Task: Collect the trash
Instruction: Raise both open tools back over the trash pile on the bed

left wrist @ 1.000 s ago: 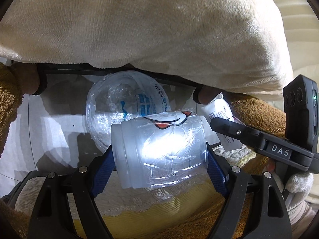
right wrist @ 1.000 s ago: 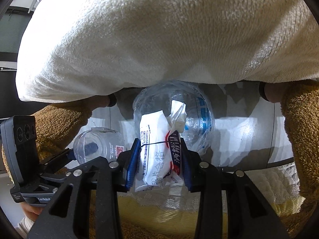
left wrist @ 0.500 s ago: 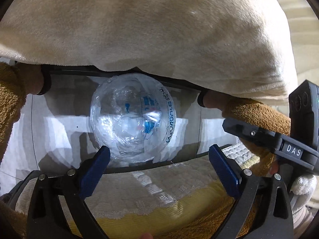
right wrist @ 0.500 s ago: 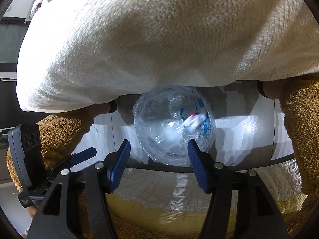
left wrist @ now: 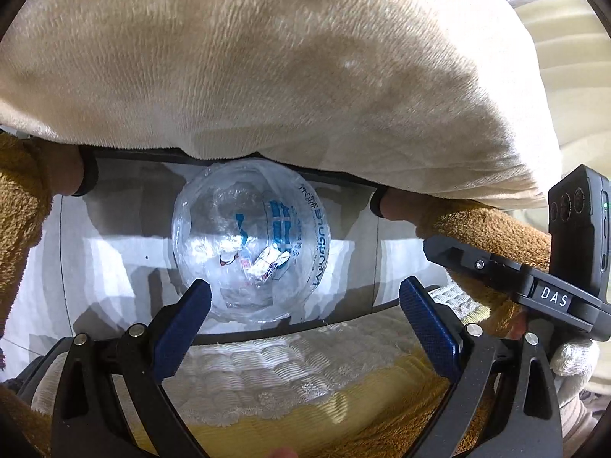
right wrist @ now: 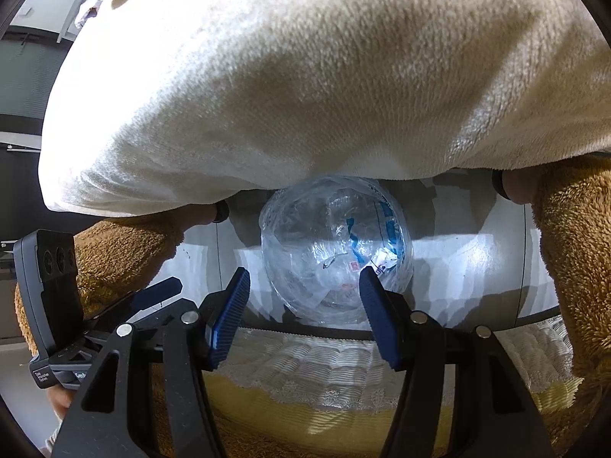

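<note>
Cream plush blanket (left wrist: 267, 68) overhanging clear trash bag (left wrist: 248, 236), left gripper (left wrist: 305, 301) and right gripper (right wrist: 303, 286) both apart, empty

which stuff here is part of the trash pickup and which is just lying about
Part of the job:
- clear plastic bag, open below both grippers
- wrappers inside it
- left gripper, right gripper, jaws open, empty

Just lying about:
- cream blanket
- lace-edged yellow cloth

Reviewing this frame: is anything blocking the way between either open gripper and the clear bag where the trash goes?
Nothing visible blocks it. The left gripper and right gripper both stand open and empty above the clear plastic bag, whose mouth is open. The cream plush cover overhangs only the bag's far rim. Wrappers already lie inside.
</note>
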Motion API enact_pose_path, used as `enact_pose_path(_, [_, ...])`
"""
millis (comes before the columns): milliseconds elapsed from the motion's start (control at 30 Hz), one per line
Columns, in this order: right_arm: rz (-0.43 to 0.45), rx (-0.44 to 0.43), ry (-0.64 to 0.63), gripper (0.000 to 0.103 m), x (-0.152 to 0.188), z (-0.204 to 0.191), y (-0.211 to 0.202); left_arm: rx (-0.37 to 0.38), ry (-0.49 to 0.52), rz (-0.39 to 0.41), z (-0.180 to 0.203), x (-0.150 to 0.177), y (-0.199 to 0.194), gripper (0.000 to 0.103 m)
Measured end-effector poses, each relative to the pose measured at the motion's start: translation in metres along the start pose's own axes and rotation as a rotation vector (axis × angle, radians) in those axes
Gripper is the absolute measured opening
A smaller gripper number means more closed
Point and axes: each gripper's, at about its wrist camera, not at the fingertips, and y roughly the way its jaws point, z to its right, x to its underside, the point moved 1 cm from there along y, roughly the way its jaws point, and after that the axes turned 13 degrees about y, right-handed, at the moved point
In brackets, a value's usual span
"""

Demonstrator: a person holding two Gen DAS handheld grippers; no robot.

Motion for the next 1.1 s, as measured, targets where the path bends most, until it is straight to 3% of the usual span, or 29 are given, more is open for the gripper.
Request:
enact_pose_path(233, [0.051, -0.032, -0.029, 0.06, 0.004, 0.001, -0.015, 0.016, 0.025, 0.077, 0.003, 0.0, -0.018, 0.097])
enact_pose_path(567, [0.199, -0.089, -0.131, 0.06, 0.017, -0.009, -0.049, 0.019, 0.073, 0.232, 0.011, 0.003, -0.054, 0.097])
enact_pose_path(833, [0.373, -0.108, -0.286, 0.06, 0.04, -0.029, -0.081, 0.012, 0.147, 0.36, 0.024, 0.01, -0.088, 0.097])
enact_pose_path(1100, [0.497, -0.103, -0.454, 0.061, 0.051, -0.053, -0.105, -0.053, 0.242, 0.446, 0.037, 0.009, -0.119, 0.097])
